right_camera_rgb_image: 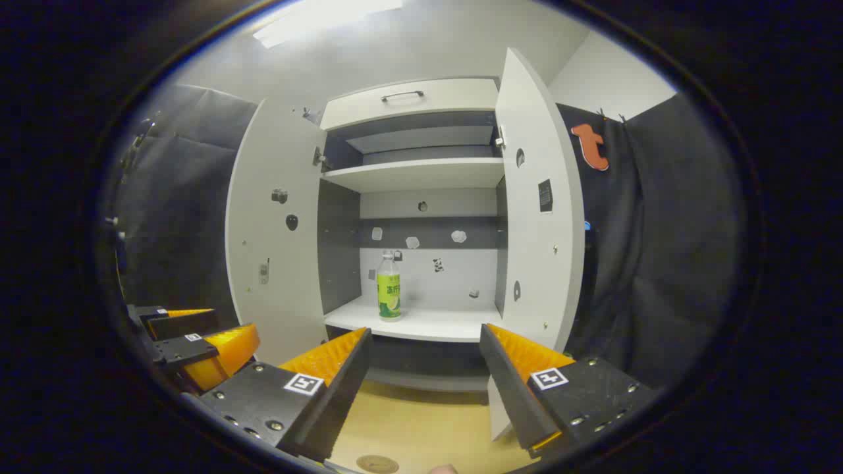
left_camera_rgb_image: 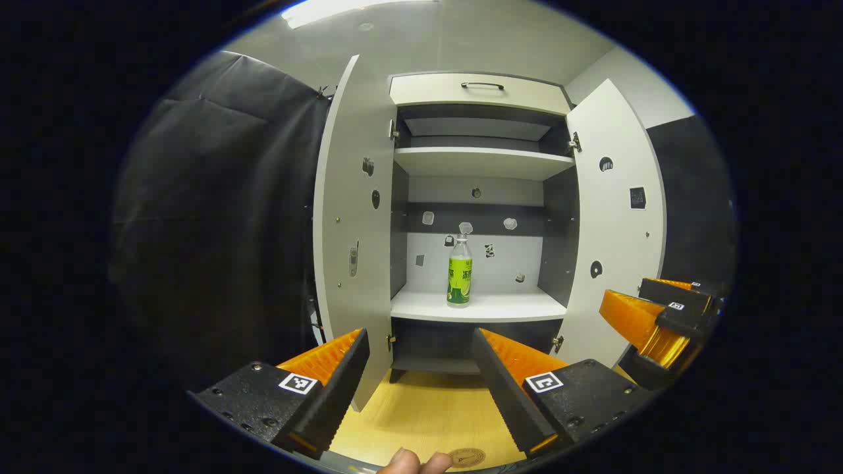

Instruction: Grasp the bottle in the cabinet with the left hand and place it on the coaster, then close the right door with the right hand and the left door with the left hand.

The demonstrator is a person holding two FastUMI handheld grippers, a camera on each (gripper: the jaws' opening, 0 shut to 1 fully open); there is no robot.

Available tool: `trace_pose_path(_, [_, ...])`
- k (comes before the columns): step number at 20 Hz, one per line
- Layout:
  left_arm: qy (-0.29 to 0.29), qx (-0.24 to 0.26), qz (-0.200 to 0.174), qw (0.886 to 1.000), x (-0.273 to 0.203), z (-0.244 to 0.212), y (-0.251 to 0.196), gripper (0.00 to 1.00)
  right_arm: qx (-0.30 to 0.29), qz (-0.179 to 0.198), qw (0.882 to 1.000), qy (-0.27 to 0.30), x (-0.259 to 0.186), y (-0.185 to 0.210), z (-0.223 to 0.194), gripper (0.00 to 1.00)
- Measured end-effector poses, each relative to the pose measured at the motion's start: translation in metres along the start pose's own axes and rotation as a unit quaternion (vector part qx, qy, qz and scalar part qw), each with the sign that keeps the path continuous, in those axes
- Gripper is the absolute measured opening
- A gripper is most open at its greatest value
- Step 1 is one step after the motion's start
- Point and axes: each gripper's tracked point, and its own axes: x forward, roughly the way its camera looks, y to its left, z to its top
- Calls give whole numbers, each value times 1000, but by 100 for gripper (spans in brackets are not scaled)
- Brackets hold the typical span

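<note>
The clear plastic bottle (left_camera_rgb_image: pixel 460 271) with a green-yellow label stands upright on the lower shelf of the white two-door cabinet (left_camera_rgb_image: pixel 479 161), both doors swung open; its label print is too small to make out. Before the cabinet, the round brown coaster (left_camera_rgb_image: pixel 466 457) on the pale wooden floor panel (left_camera_rgb_image: pixel 428 415) is cut off at the edge. The left gripper (left_camera_rgb_image: pixel 421 349) and right gripper (right_camera_rgb_image: pixel 425 345) stand before the cabinet, fingers spread, holding nothing.

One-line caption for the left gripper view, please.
Open left gripper faces the cabinet, both doors swung open, bottle upright on the lower shelf, coaster on the wooden tabletop below.
</note>
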Motion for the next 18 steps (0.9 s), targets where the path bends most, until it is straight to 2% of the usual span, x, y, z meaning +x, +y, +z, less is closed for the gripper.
trace_pose_path(3, [6, 2, -8, 1000, 7, 9, 4, 99, -10, -4, 1000, -15, 1, -1, 12, 99])
trace_pose_path(5, [-11, 0, -15, 1000, 16, 19, 5, 99, -20, -10, 999, -30, 1, -4, 21, 99])
trace_pose_path(6, [-15, 4, -22, 1000, 20, 20, 5, 99, -18, -14, 999, -39, 2, -7, 24, 94])
trace_pose_path(7, [-16, 12, -25, 999, 26, 20, 6, 99, -15, -11, 999, -43, 4, -7, 25, 99])
trace_pose_path(8, [-14, 22, -22, 999, 32, 18, 10, 99, -16, -5, 999, -35, 8, -6, 21, 99])
trace_pose_path(9, [-10, 28, -22, 999, 36, 18, 13, 99, -21, -10, 999, -30, 14, -8, 19, 98])
trace_pose_path(10, [-10, 32, -28, 999, 39, 19, 12, 99, -31, -20, 999, -24, 17, -14, 18, 94])
trace_pose_path(11, [-15, 31, -37, 999, 43, 21, 8, 98, -36, -34, 998, -27, 19, -20, 18, 99])
trace_pose_path(15, [-7, 25, -56, 998, 62, 16, 5, 99, -14, -48, 998, -34, 27, -21, 23, 99])
trace_pose_path(18, [-10, 28, -63, 998, 75, 18, 5, 99, -19, -58, 998, -35, 34, -28, 25, 99])
